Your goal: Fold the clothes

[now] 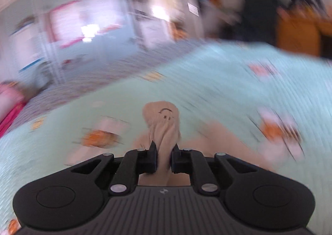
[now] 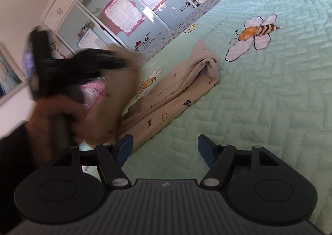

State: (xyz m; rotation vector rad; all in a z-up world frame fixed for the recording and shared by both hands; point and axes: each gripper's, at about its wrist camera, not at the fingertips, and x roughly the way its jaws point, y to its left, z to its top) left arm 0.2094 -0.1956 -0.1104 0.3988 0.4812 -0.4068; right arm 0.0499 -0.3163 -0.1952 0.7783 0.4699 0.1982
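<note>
Pinching one bunched end of the beige printed cotton garment [image 1: 164,129], the left hand-held gripper [image 1: 164,152] lifts it off the mint quilted bedspread [image 2: 269,93] — the rest trails there. The right hand-held gripper [image 2: 164,147] gapes wide, empty — thin fabric could slip out, spoiling the fold.

Soft, even daylight filled both views, without hard shadows. The left wrist view was smeared by heavy motion blur; only the black left tongs [image 1: 164,158] and the beige printed cloth [image 1: 164,129] pinched in them stayed sharp. Beyond them, white glare patches [image 1: 157,10] burned out. In the right wrist view, the quilted mint bedspread [image 2: 269,89] ahead of the right tongs [image 2: 164,148] was crisp, while the hand [image 2: 54,118] left of them was blurred. Fisheye bending curved the edges.
</note>
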